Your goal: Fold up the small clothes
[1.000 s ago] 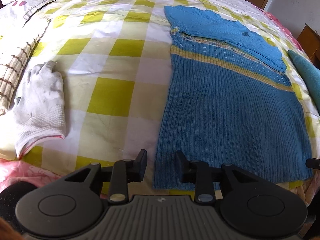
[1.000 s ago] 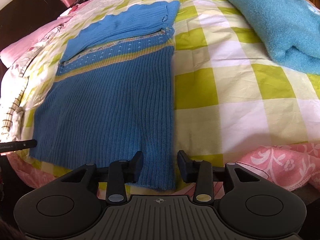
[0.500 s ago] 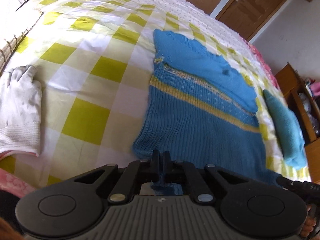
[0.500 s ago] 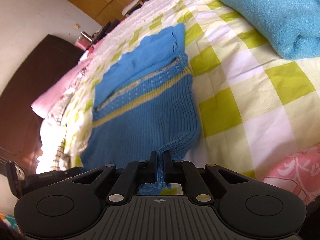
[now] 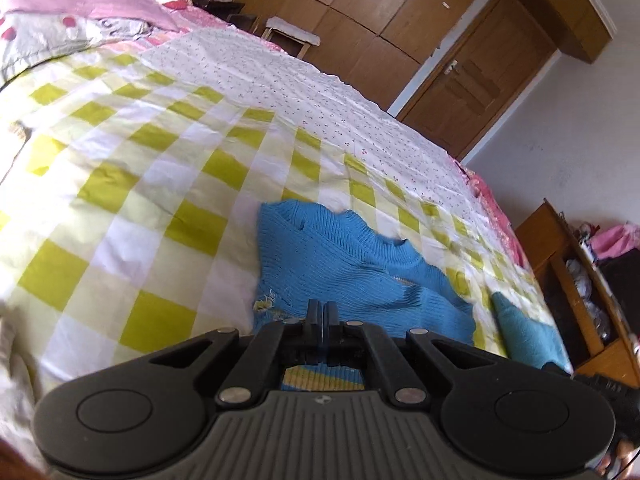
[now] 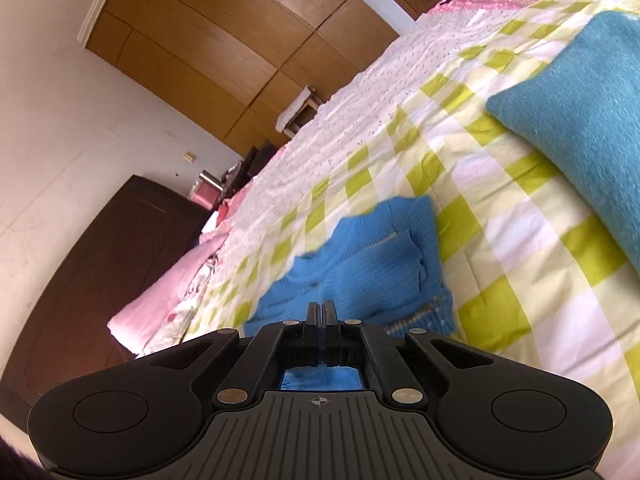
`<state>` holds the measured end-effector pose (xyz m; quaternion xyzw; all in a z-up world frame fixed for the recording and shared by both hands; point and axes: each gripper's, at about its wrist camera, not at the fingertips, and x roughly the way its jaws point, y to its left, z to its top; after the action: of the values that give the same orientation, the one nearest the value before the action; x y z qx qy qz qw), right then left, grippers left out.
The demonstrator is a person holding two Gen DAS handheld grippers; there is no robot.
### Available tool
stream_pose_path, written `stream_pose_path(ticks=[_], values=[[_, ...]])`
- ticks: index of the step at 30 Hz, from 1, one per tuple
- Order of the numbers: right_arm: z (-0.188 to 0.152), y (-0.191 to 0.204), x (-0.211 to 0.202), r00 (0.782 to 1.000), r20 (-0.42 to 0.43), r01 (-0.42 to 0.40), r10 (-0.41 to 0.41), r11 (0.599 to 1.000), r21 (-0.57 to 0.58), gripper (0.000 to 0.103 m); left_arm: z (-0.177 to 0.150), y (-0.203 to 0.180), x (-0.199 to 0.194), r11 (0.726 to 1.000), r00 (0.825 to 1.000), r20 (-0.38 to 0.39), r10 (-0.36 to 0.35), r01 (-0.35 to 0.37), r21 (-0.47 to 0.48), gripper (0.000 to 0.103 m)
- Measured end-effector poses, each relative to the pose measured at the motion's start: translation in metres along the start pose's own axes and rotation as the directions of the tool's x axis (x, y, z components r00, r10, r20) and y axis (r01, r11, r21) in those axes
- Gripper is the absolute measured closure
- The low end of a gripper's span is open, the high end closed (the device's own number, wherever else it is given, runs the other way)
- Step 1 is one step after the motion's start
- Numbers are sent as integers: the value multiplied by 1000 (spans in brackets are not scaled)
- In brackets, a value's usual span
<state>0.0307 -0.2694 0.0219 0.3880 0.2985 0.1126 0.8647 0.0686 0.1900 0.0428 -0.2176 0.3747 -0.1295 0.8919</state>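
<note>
A small blue knitted sweater (image 5: 340, 264) with a yellow stripe lies on the checked bedspread (image 5: 132, 184). My left gripper (image 5: 321, 312) is shut on the sweater's lower left hem, and blue-and-yellow knit shows through the gap under the jaws. In the right wrist view the same sweater (image 6: 360, 264) appears with its collar end farthest away. My right gripper (image 6: 321, 312) is shut on the lower right hem, with blue knit visible beneath the jaws. Both hem corners are lifted off the bed toward the collar; the sweater's lower half is hidden behind the grippers.
A folded teal towel (image 6: 580, 120) lies on the bed to the sweater's right, also seen in the left wrist view as the teal towel (image 5: 524, 332). Pink bedding (image 5: 80, 4) sits at the head end. Wooden wardrobes (image 5: 360, 4), a door (image 5: 472, 76) and a shelf unit (image 5: 576, 280) stand beyond the bed.
Both grippers closed on the sweater's bottom hem corners, then rose and moved toward the collar, tipping upward. The white glove left the left wrist view and the room's walls came in.
</note>
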Motion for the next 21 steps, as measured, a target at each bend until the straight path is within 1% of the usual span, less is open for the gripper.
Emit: stream_pose_path(ticks=[2, 3, 5, 6, 8, 10, 12, 15, 17, 19, 21], values=[[3, -3, 6, 1000, -2, -17, 17, 1000, 4, 101, -8, -3, -1, 996, 999, -30, 18, -15, 86, 95], [1, -5, 9, 1000, -13, -8, 8, 1000, -13, 101, -14, -4, -1, 992, 998, -52, 36, -30, 123, 95], [-7, -7, 15, 998, -39, 49, -52, 997, -53, 101, -30, -4, -1, 980, 992, -106, 74, -52, 194, 95], [-11, -8, 18, 995, -66, 69, -73, 995, -69, 101, -38, -4, 0, 972, 987, -134, 90, -57, 229, 95], [-21, -9, 21, 989, -116, 85, -96, 991, -100, 98, -55, -7, -1, 952, 976, -189, 110, -49, 301, 94], [-29, -4, 24, 983, -147, 92, -114, 985, -148, 96, -68, -13, -4, 929, 967, -225, 117, -26, 369, 93], [-38, 3, 26, 976, -172, 94, -132, 973, -212, 96, -78, -21, -9, 898, 961, -249, 123, -1, 440, 89], [-54, 13, 25, 961, -220, 94, -168, 945, -313, 96, -92, -33, -13, 826, 951, -274, 147, 34, 562, 85], [-64, 17, 24, 947, -249, 100, -203, 922, -373, 92, -98, -36, -13, 786, 940, -300, 160, 62, 615, 82], [-72, 19, 22, 936, -256, 115, -242, 896, -429, 84, -105, -39, -13, 743, 933, -312, 178, 80, 665, 79], [-78, 20, 19, 927, -250, 135, -281, 868, -477, 78, -111, -41, -15, 690, 926, -319, 200, 99, 717, 77]])
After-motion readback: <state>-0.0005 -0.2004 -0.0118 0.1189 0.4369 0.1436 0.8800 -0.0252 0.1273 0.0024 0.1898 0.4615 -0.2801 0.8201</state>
